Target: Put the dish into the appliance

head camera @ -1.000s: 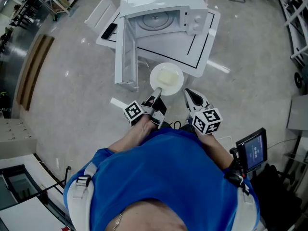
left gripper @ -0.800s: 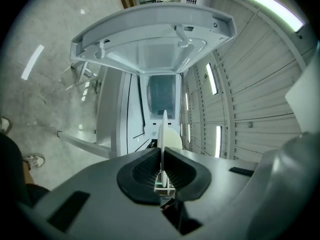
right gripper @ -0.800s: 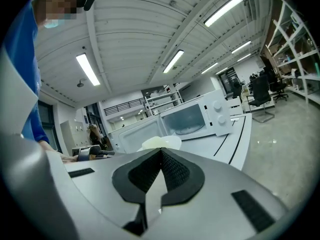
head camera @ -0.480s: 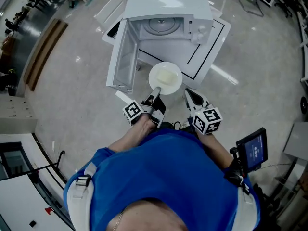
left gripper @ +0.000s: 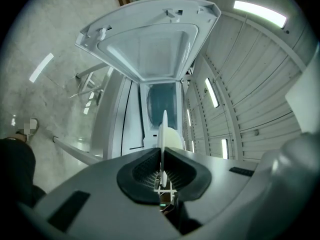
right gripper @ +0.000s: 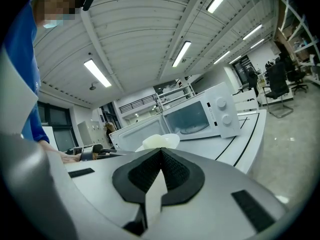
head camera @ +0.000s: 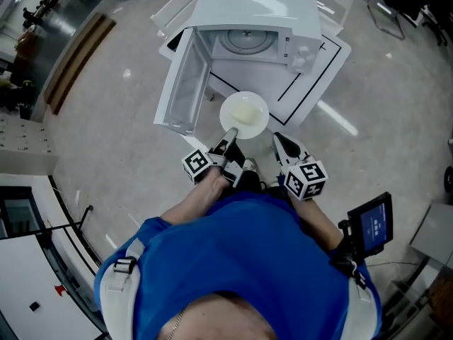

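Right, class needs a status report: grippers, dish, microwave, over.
Left gripper shut on round white dish rim; right gripper shut, empty. Dish short of white microwave, door open. Nothing seen blocking the cavity.

Head view: from above, steeply down; microwave (head camera: 248, 27) at 12 o'clock. Left gripper view: rolled sideways, close on its open door (left gripper: 145, 44). Right gripper view: level (microwave at 1 o'clock). All share dish (head camera: 244, 113).

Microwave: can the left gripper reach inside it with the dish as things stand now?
Probably yes. The microwave door stands swung wide open, and nothing lies between the dish in the left gripper and the opening.
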Demonstrator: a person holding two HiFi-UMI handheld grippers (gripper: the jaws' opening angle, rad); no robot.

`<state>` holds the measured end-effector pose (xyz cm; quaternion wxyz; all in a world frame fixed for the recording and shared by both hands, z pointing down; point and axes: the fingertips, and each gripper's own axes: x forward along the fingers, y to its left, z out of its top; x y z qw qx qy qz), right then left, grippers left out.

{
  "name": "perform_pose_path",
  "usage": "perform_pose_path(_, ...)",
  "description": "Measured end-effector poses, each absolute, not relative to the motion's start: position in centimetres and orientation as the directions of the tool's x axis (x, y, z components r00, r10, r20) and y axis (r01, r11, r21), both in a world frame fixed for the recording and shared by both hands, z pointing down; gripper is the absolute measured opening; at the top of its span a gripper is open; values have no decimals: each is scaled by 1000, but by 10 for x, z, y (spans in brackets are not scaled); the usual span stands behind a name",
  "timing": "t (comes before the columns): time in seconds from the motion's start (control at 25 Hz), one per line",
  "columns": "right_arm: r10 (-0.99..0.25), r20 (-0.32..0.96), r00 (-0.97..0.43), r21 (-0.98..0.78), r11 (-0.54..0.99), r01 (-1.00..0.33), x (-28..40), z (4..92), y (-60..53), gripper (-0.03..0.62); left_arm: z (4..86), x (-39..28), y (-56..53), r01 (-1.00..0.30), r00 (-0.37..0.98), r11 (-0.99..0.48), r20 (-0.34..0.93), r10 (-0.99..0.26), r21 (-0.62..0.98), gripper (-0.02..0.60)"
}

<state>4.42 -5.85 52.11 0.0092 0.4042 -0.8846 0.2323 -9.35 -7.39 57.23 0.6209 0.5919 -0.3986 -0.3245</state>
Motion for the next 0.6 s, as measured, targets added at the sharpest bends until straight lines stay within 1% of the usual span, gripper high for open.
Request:
perform_pose_path(0.24, -706, 201, -679, -388, 579, -717, 40, 518, -66, 0, 564, -100, -87, -68, 454, 52, 77, -888, 996, 17)
perform_pose_path(0.6, -694, 214, -687, -374, 592, -714, 44, 512, -146, 0, 563, -93, -169, -74, 441, 50, 78, -894, 996, 17)
